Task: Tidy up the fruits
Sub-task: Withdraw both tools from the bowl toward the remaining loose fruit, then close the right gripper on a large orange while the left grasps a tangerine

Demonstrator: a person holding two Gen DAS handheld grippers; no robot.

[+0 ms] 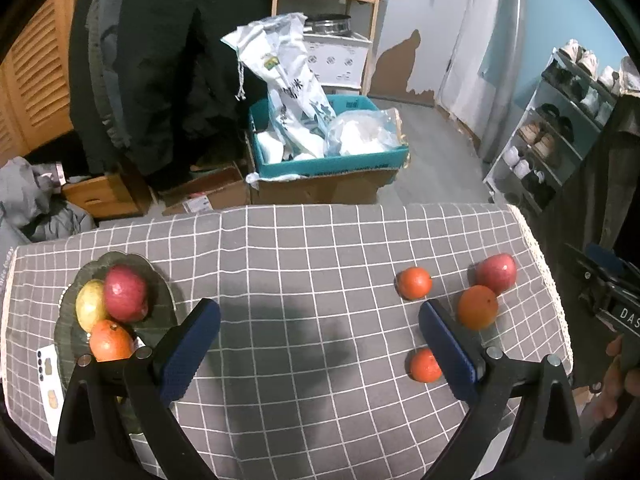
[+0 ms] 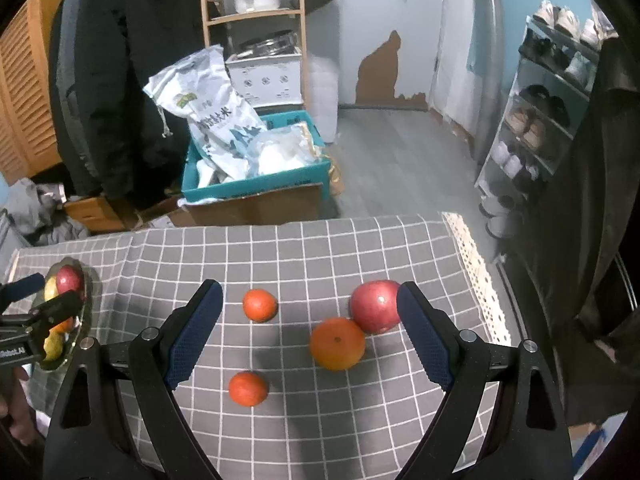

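Note:
On the grey checked cloth lie a red apple, a large orange and two small oranges. My right gripper is open over them; the large orange shows between its fingers and the apple sits by the right fingertip, pads touching nothing. My left gripper is open over bare cloth mid-table, holding nothing. To its left a dark glass plate holds a red apple, a yellow-green fruit and an orange. The loose fruits lie to its right, such as the large orange.
The table's far edge drops to the floor, where a teal box of bags sits on cardboard. A shoe rack stands at right. A white card lies by the plate. A hand holds the right gripper.

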